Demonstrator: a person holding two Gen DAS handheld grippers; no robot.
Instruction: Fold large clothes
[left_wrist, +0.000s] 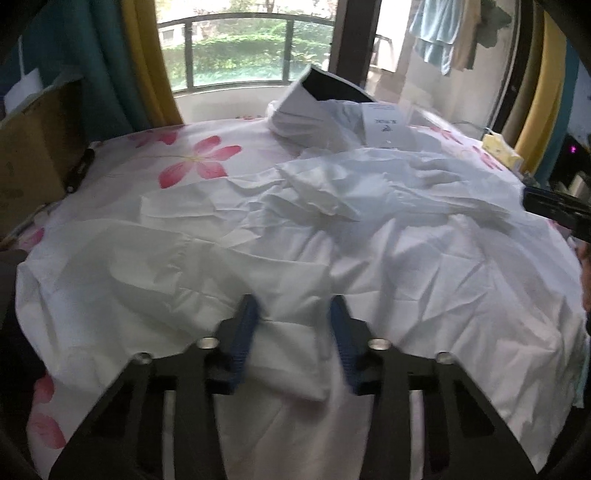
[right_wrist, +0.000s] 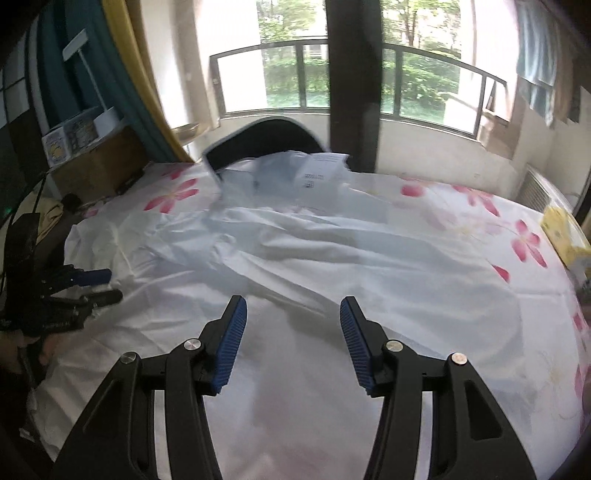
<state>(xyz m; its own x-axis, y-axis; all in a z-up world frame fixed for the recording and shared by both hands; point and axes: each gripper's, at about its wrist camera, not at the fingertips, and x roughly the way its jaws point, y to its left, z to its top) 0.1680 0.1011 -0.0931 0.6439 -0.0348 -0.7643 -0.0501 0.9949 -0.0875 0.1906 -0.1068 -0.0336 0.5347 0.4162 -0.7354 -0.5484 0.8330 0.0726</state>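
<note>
The left gripper (left_wrist: 293, 314), low in its frame, has its blue-padded jaws apart astride a folded band of the crumpled white cotton garment (left_wrist: 295, 236); whether they touch the cloth I cannot tell. The right gripper (right_wrist: 293, 317) hovers with jaws wide apart, holding nothing, over the garment's smooth near part. The garment sprawls mid-frame across the pink-flowered white bedsheet (right_wrist: 480, 229). This looks like the grasping step; next, both should pinch an edge.

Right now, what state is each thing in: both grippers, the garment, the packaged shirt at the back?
Left gripper: open, above a folded white flap.
Right gripper: open, holding nothing.
White garment: spread out, heavily wrinkled, not yet folded.
Packaged shirt: folded, paper label on top.
Floral bedsheet: flat beneath the garment.
</note>
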